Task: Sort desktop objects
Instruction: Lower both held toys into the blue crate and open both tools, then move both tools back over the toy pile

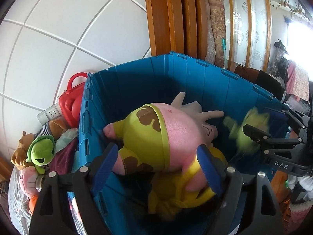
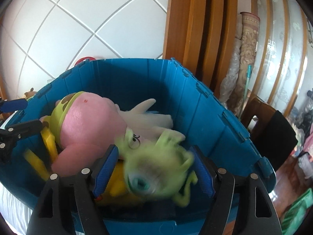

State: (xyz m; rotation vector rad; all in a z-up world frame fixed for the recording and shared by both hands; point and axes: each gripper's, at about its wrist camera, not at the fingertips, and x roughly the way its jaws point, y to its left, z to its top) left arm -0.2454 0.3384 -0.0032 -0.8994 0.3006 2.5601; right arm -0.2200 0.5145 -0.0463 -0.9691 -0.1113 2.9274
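Your big blue bin (image 1: 137, 82) takes up most of both views, tall ribbed walls all round with hinged lid clips along the top rim. There's open room along the far wall and in the far corner; the near half is packed with plush.

Biggest thing in there is the pink star plush (image 1: 176, 135) in lime shorts with brown patches, lying on its side across the middle, legs toward the left wall. Under it at the near edge sits a yellow plush (image 1: 176, 193), and a pale grey plush (image 1: 193, 107) pokes out behind it toward the far wall.

Your right hand-held gripper (image 2: 154, 168) is over the bin's near right side, blue pads spread wide, with the fuzzy green one-eyed plush (image 2: 156, 168) between them. It's motion-blurred, so you can't tell if the pads are touching it. From the left view it sits against the right wall.

Your left hand-held gripper (image 1: 156, 168) is spread wide too, holding nothing, hovering above the near edge over the pink plush.

Outside the left wall there's a red plastic case (image 1: 72, 99), then a pile of toys with a green frog plush (image 1: 41, 152) on top.

Only readable writing: "DAS" on the right gripper's body in the left view.
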